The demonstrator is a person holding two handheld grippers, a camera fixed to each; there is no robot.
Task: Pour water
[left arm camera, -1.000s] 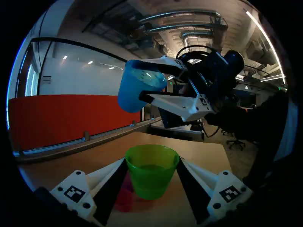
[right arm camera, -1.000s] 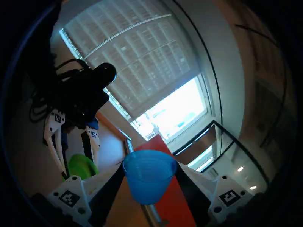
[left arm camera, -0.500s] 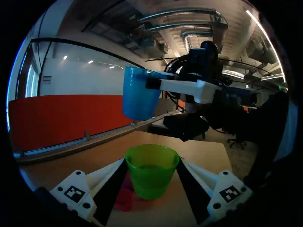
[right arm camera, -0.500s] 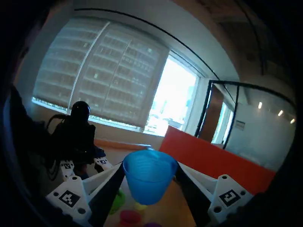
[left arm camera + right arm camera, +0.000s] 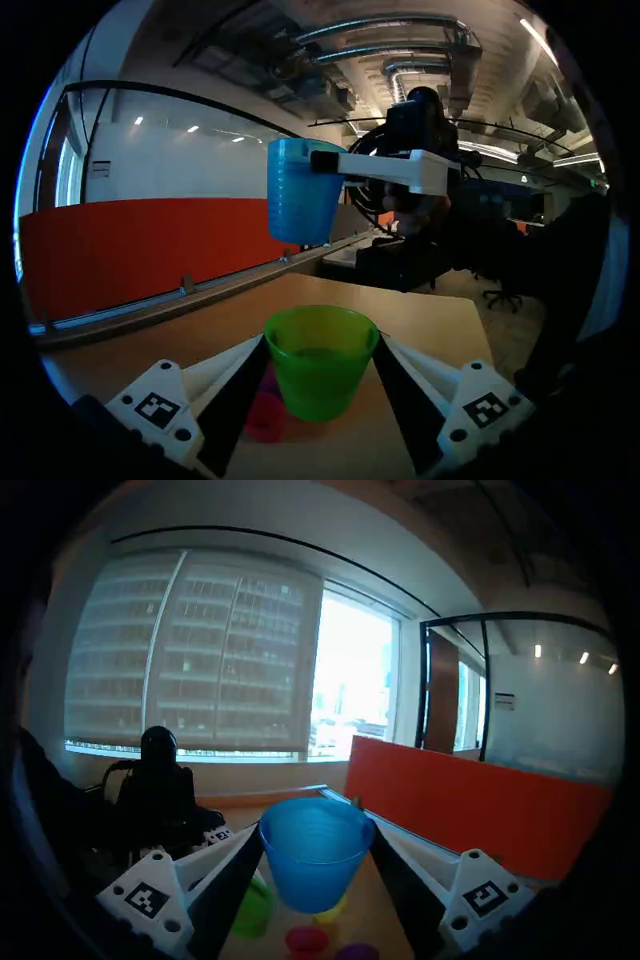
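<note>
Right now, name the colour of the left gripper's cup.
The cup is green; best in left gripper view.

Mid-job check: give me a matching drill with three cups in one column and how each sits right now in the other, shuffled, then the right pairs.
Things:
1. blue cup
2. green cup
3. magenta cup

States:
a. gripped low by the table, some liquid inside
b. standing loose on the table
c. gripped high in the air, upright

Pairs: 1-c, 2-a, 3-b.
</note>
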